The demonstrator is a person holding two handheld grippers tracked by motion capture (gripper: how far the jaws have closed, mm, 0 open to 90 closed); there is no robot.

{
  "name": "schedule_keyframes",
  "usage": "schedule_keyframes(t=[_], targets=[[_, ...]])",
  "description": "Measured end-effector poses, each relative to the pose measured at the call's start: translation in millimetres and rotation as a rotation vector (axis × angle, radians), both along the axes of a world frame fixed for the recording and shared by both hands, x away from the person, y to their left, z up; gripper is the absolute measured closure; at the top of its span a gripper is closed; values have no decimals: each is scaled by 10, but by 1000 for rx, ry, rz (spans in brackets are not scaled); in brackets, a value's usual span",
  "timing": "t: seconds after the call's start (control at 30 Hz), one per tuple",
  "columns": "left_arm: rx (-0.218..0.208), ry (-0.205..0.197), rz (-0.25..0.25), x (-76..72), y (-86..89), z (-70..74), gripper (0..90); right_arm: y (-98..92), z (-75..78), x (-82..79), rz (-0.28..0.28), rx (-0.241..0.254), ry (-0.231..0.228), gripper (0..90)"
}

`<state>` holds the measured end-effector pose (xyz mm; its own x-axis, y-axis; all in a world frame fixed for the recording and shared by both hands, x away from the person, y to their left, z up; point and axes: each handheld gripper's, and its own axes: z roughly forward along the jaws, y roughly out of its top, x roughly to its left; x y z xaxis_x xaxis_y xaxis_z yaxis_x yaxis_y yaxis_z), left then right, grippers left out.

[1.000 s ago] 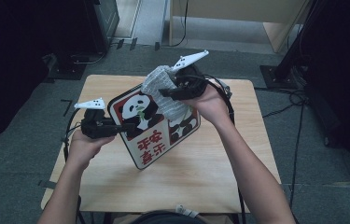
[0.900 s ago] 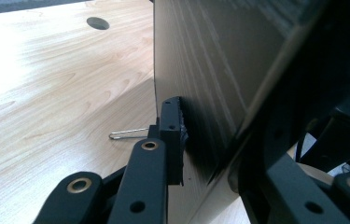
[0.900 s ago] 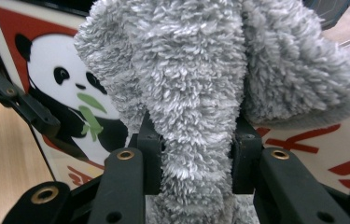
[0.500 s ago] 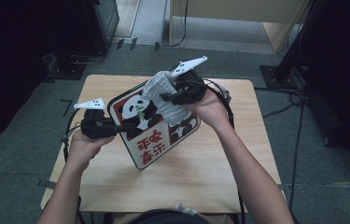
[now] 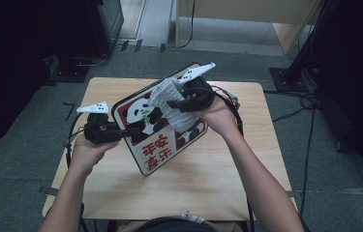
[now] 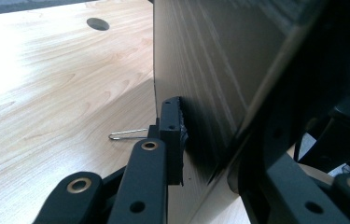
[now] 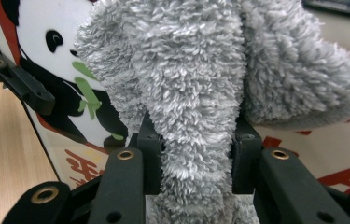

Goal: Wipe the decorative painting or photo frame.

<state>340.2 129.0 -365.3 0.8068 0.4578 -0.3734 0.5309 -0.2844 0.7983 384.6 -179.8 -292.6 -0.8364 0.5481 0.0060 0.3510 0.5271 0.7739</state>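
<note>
Fluffy grey cloth [image 7: 196,88], soft and shaggy, squeezed between the black jaws of the right gripper [image 7: 195,158]. Just behind the cloth, touching it: flat, smooth, square panda board [image 5: 157,123] with red writing. Held up tilted, one edge pinched tight by the left gripper [image 6: 200,144]. Below both: pale wooden table [image 5: 203,179] with wavy grain. Around it, grey floor and dark room.

The panda sign board [image 5: 157,140] is held tilted above the middle of the bench [image 5: 203,183], its lower corner nearest the person. Its left edge is clamped by the left tongs [image 5: 129,135], while the fluffy cloth [image 5: 169,104] is pressed on its upper right part by the right tongs [image 5: 172,103]. A wire clip [image 6: 128,134] lies on the bench behind the board.
</note>
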Motion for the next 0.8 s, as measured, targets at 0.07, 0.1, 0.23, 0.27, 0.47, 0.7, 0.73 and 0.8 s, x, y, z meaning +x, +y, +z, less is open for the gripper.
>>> schedule_keyframes(t=[0.07,0.1,0.23,0.27,0.47,0.7,0.73,0.8], targets=[[-1,-1,0,2,1,-1,763,-17,-31,1,-2,3,6,651],[-2,0,1,3,0,-2,763,-34,-61,4,-7,6,10,651],[-4,1,0,6,2,-3,763,-60,-118,6,-6,8,12,650],[-4,1,0,7,3,-4,763,-60,-118,6,-6,8,12,650],[-4,0,0,7,3,-4,763,-95,-207,4,-7,12,23,649],[6,-5,-3,3,0,3,763,-106,-244,9,-2,1,29,649],[6,-5,-3,3,0,3,763,-106,-244,9,-2,1,29,649],[6,-6,-4,4,0,3,763,-115,-263,12,2,5,23,648]])
